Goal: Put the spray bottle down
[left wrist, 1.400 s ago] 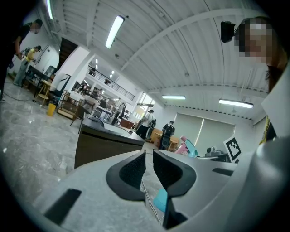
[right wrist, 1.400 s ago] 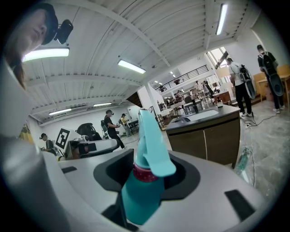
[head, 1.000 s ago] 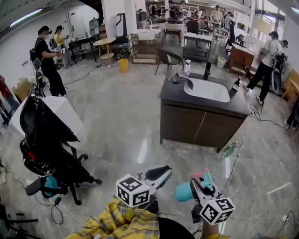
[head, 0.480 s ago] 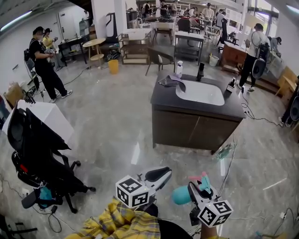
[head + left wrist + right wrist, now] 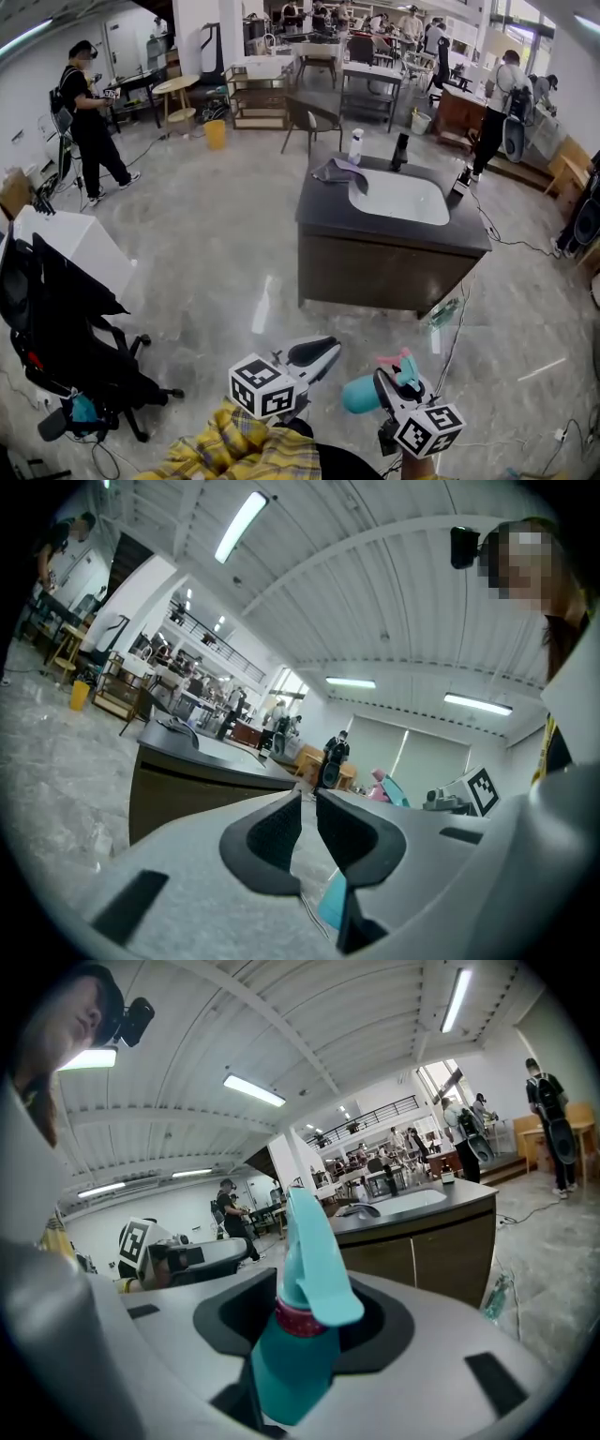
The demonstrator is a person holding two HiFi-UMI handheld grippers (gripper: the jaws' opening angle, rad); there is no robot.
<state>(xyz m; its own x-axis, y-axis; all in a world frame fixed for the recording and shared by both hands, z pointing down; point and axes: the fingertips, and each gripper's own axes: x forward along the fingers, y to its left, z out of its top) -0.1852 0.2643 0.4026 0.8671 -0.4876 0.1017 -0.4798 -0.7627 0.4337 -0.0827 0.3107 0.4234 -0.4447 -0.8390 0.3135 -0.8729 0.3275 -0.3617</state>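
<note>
The teal spray bottle (image 5: 292, 1363) is gripped at its pink collar between the jaws of the right gripper (image 5: 305, 1312), which are spread wide around it. Its nozzle head is seen above the pads, and its body below them. In the head view the bottle is carried over the floor (image 5: 216, 272), well apart from the sink cabinet (image 5: 375, 267). The jaws of the left gripper (image 5: 308, 803) are drawn almost together, and nothing is seen between them.

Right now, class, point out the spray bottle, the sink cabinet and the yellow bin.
spray bottle (image 5: 292, 1363), right gripper view, teal body.
sink cabinet (image 5: 375, 272), head view, front panel.
yellow bin (image 5: 216, 134), head view, side wall.
</note>
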